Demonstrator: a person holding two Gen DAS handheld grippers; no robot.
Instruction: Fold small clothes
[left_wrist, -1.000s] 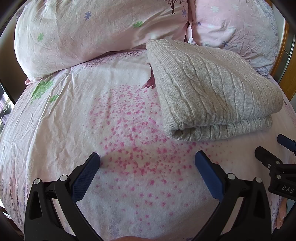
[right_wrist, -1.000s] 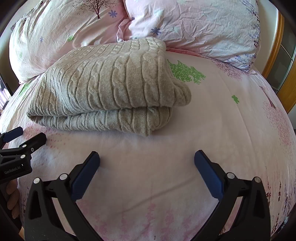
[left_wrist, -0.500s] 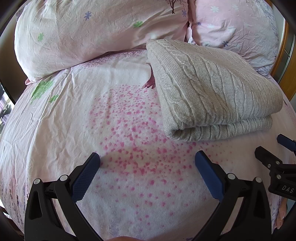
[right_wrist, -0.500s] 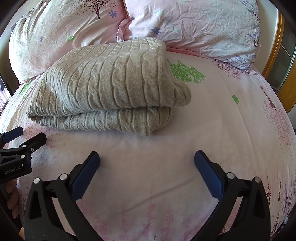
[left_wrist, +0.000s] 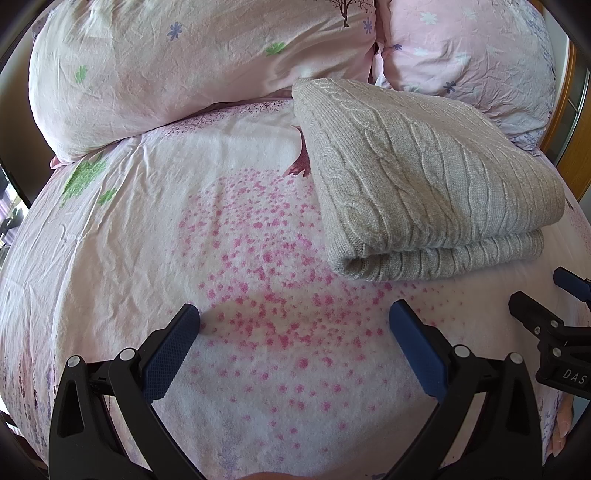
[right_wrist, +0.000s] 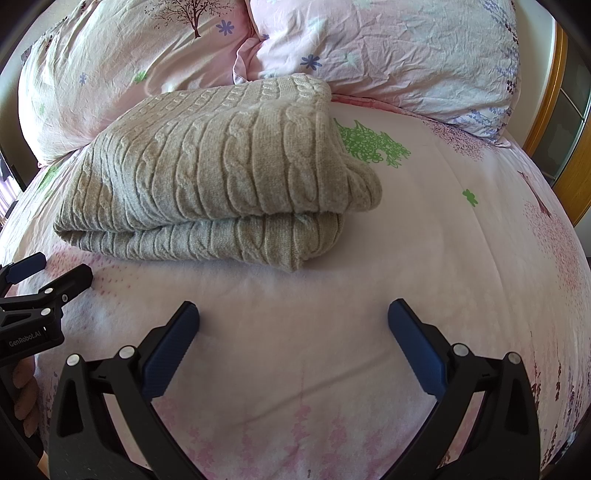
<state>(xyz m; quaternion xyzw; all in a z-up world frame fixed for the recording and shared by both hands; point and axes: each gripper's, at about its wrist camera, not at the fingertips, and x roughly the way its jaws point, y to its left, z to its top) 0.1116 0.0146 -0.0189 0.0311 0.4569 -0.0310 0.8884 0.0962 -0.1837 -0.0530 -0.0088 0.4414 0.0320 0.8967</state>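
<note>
Sweater: grey cable-knit sweater (right_wrist: 218, 177) folded into a thick rectangular stack, lying on the pink floral-print bedsheet (right_wrist: 424, 258), far edge up against the two pink floral pillows. In the left wrist view the same sweater (left_wrist: 417, 177) sits far right, fold edge facing near, top layer overhanging the lower one a bit.

Left gripper (left_wrist: 293, 332), black frame with blue ribbed pads: jaws spread wide, nothing between them, hovering over the magenta-dotted patch of the sheet (left_wrist: 266, 295), near and left of the sweater, not touching it. It also shows at the left edge of the right wrist view (right_wrist: 48, 273), just near of the sweater's left corner.

Right gripper (right_wrist: 293, 330), same build: released, jaws wide apart, nothing held, over bare sheet just near of the sweater's front edge, clear of it. Its tips show at the right edge of the left wrist view (left_wrist: 543, 295).

Left pillow (left_wrist: 192, 62) and right pillow (left_wrist: 469, 48) butt together at the far side. Wooden bed frame (right_wrist: 546, 110) at far right. Fingers of the hand (right_wrist: 26, 391) holding the left gripper visible bottom left in the right wrist view.
</note>
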